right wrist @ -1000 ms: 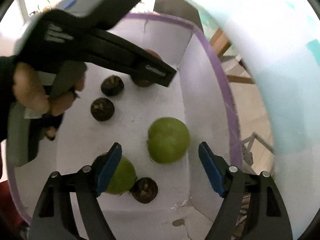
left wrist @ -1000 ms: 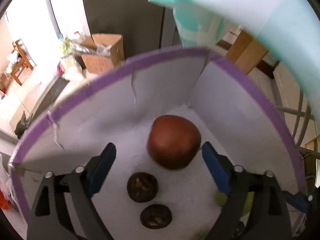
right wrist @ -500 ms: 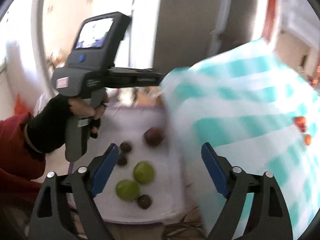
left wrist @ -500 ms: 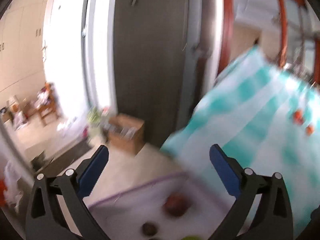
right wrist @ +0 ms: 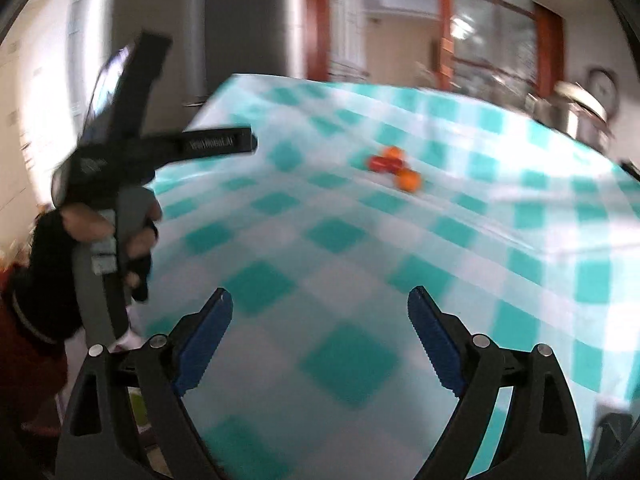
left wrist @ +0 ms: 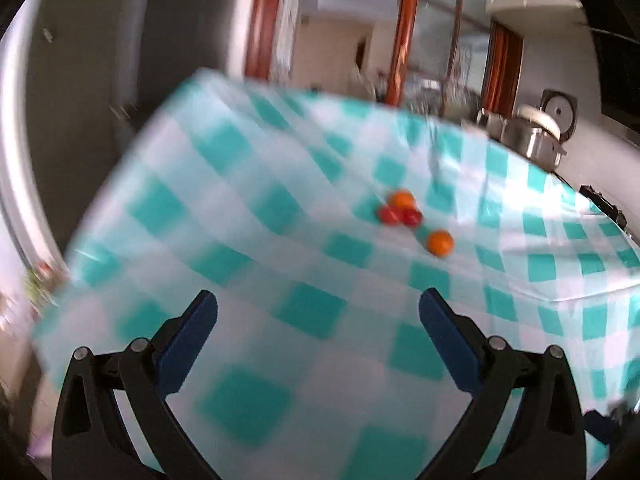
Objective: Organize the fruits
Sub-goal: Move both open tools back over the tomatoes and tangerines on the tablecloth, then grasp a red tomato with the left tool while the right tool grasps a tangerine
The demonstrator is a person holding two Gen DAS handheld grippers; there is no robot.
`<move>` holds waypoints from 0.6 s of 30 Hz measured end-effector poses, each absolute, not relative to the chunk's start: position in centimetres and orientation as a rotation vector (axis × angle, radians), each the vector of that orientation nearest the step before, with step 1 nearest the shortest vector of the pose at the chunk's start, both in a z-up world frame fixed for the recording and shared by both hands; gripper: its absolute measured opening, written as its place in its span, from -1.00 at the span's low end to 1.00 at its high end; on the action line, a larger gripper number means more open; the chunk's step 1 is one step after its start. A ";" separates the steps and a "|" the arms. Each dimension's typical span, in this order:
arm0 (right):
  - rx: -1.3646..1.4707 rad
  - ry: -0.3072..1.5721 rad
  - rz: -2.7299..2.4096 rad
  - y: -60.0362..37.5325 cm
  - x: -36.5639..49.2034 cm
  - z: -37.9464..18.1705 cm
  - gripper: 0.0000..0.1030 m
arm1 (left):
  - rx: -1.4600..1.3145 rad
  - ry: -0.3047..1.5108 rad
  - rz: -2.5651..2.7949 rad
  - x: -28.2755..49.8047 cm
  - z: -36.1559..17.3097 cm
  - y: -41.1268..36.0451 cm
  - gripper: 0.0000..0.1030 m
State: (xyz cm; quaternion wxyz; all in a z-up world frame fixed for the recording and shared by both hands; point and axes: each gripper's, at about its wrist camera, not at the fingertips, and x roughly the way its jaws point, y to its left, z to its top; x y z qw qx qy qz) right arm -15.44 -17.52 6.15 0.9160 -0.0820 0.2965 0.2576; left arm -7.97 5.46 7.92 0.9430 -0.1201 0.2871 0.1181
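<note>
Left fingers: left gripper [left wrist: 318, 310] stands spread wide at the bottom of its own view, blue pads bare; jaws have just been opening, nothing between them.
Right fingers: right gripper [right wrist: 320, 308] likewise spread, serrated blue pads [right wrist: 206, 334] clear of everything; jaws have just been opening, nothing between them.
Ground under the fingers: checked tablecloth [left wrist: 280, 240], teal and white, fills the lower and middle frame of both views; pads hang above it, not touching.
Task items: small fruits [left wrist: 404, 210] in a tight cluster right of centre in the left view; one orange fruit [left wrist: 439, 243] just apart at lower right of the cluster. All well beyond both sets of fingers.
Left hand: person's hand [right wrist: 100, 236] in a dark fingerless glove grips the left tool's handle at the left edge of the right view.
Surroundings: metal pot [left wrist: 532, 136] at upper right, beyond the cloth's far edge.
Risk, judged: round fruits on a smooth, wrinkled cloth may roll off if nudged by one pad first; both tools converging on one small cluster could collide; heavy blur suggests a fast approach and possible overshoot.
Risk, judged: soft red fruits may bruise or burst under a hard pinch.
Writing: pale lettering on the left tool's arm [right wrist: 212, 144], too blurred to read. No other legible label.
</note>
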 end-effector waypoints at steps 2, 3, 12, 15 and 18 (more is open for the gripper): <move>-0.132 0.634 0.467 -19.1 -13.2 5.8 0.68 | -0.283 0.626 0.236 -4.5 6.0 4.9 0.97; -0.112 0.647 0.448 -19.8 -12.3 5.7 0.68 | -0.298 0.638 0.241 -3.5 4.7 5.5 0.97; -0.039 0.696 0.368 -19.6 -0.7 4.1 0.68 | -0.491 0.618 0.223 2.7 2.6 6.8 0.96; -0.025 0.722 0.387 -17.3 4.0 3.5 0.68 | -0.590 0.588 0.173 1.7 2.5 8.2 0.96; -0.019 0.752 0.392 -14.6 8.6 3.2 0.68 | -0.652 0.596 0.182 1.8 2.1 9.0 0.96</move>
